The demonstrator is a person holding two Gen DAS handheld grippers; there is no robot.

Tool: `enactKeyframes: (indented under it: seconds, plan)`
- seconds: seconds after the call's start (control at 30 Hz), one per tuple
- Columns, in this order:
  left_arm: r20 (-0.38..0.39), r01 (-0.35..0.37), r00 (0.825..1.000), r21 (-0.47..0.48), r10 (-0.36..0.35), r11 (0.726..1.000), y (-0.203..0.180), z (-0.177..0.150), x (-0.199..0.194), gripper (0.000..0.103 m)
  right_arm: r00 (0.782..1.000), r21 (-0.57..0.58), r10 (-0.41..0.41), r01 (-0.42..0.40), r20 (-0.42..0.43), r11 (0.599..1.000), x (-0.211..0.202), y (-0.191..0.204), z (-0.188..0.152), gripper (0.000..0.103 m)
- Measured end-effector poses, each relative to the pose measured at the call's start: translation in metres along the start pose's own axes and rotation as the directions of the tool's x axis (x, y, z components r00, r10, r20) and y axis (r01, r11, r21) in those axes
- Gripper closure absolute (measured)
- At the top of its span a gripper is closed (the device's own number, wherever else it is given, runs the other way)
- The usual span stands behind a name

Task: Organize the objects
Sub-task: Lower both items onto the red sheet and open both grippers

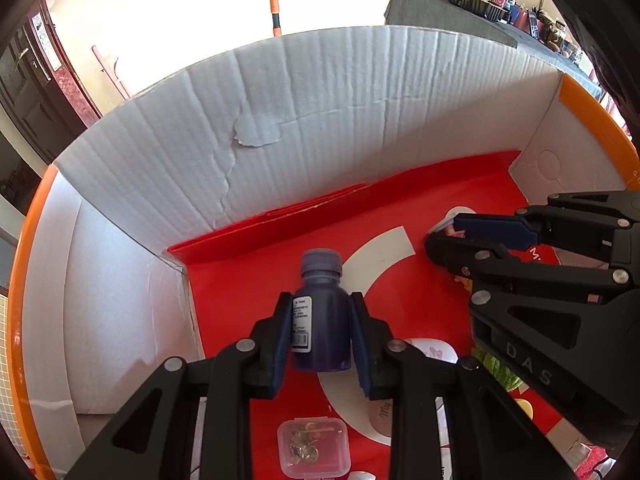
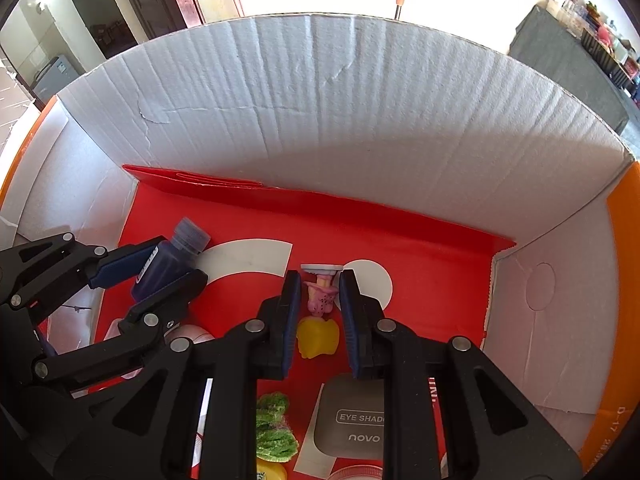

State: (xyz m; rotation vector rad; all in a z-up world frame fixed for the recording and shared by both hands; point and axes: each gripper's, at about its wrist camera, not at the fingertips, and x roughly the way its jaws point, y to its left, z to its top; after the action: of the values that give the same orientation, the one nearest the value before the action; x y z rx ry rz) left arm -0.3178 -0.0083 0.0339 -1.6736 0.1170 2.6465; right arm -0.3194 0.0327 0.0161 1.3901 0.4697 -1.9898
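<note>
Both grippers point steeply down into one cardboard box point(image 1: 320, 92) with white corrugated walls, an orange outer rim and a red printed floor; the box is the reference for all places below.

Left gripper point(image 1: 320, 336): its blue pads pinch one small purple bottle point(image 1: 322, 320) by the body, label facing left, ribbed cap pointing toward the box's far wall. The bottle sits in the left half of the box, above the floor's white curved marking; whether it touches the floor I cannot tell.

Right gripper point(image 2: 318, 308): fingers closed on one small figurine point(image 2: 322, 296) with a yellow head, pink dress and white round base. The pads press on the pink body, base toward the far wall. It is in the right half of the box, near the white circle printed on the floor.

The two grippers are side by side, apart, each visible in the other's view.

Around, on the box floor at the near side:
- one clear plastic case point(image 1: 314, 446) holding small metal pieces, below the left gripper;
- one green fuzzy item point(image 2: 274, 428), just left of the right gripper's arm;
- one grey eye shadow compact point(image 2: 354, 420), partly hidden by the right gripper's finger.

A red folded flap point(image 2: 280, 196) lies along the foot of the far wall. Nothing stands between either gripper and that wall.
</note>
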Motion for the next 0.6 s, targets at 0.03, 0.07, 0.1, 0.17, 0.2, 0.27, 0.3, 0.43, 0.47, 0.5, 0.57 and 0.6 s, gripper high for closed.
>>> enactKeyframes:
  seconds: [0.03, 0.07, 0.1, 0.17, 0.2, 0.27, 0.3, 0.43, 0.47, 0.5, 0.57, 0.6]
  plan:
    - [0.001, 0.0, 1.0, -0.001, 0.0, 1.0, 0.001, -0.001, -0.001, 0.074, 1.0, 0.001, 0.0, 0.0, -0.001, 1.0, 0.0, 0.0, 0.001, 0.084]
    - [0.002, 0.0, 1.0, -0.001, 0.0, 1.0, 0.001, -0.001, -0.002, 0.074, 1.0, 0.002, -0.001, 0.001, -0.003, 1.0, 0.0, 0.0, 0.001, 0.084]
    - [0.003, -0.001, 1.0, -0.002, 0.001, 1.0, 0.001, -0.002, -0.003, 0.074, 1.0, 0.004, -0.001, 0.001, -0.004, 1.0, 0.0, -0.001, 0.004, 0.084]
    - [0.007, 0.004, 1.0, -0.004, -0.004, 1.0, 0.002, -0.002, -0.005, 0.074, 1.0, 0.006, -0.003, 0.003, -0.002, 1.0, 0.0, -0.001, 0.005, 0.084]
    - [0.009, 0.006, 1.0, -0.003, -0.006, 1.0, 0.002, -0.003, -0.006, 0.074, 1.0, 0.005, -0.006, 0.006, -0.001, 1.0, 0.0, -0.002, 0.005, 0.084]
    - [0.016, 0.005, 1.0, 0.001, -0.005, 1.0, 0.002, -0.004, -0.009, 0.074, 1.0, 0.005, -0.005, 0.005, 0.003, 1.0, -0.003, 0.0, 0.007, 0.084]
    - [0.018, 0.0, 1.0, 0.003, 0.0, 1.0, 0.001, -0.005, -0.01, 0.073, 1.0, 0.007, -0.004, 0.004, 0.004, 1.0, -0.005, 0.002, 0.01, 0.084]
    - [0.025, -0.006, 1.0, 0.002, 0.006, 1.0, 0.001, -0.007, -0.016, 0.069, 1.0, 0.008, 0.005, -0.005, 0.008, 1.0, -0.01, 0.003, 0.008, 0.084]
    - [0.029, -0.008, 1.0, 0.001, 0.008, 1.0, 0.002, -0.007, -0.018, 0.069, 1.0, 0.007, 0.002, -0.003, 0.012, 1.0, -0.012, 0.003, 0.007, 0.083]
    - [0.032, -0.01, 0.999, 0.001, 0.01, 1.0, 0.002, -0.008, -0.02, 0.068, 1.0, 0.007, 0.003, -0.003, 0.013, 1.0, -0.013, 0.004, 0.007, 0.083]
    - [0.038, -0.016, 0.999, 0.001, 0.016, 1.0, 0.002, -0.009, -0.023, 0.067, 1.0, 0.006, 0.005, -0.005, 0.017, 1.0, -0.015, 0.001, 0.008, 0.083]
    - [0.04, -0.018, 0.999, -0.002, 0.018, 1.0, 0.002, -0.01, -0.025, 0.066, 1.0, 0.005, 0.005, -0.006, 0.02, 1.0, -0.015, -0.004, 0.011, 0.083]
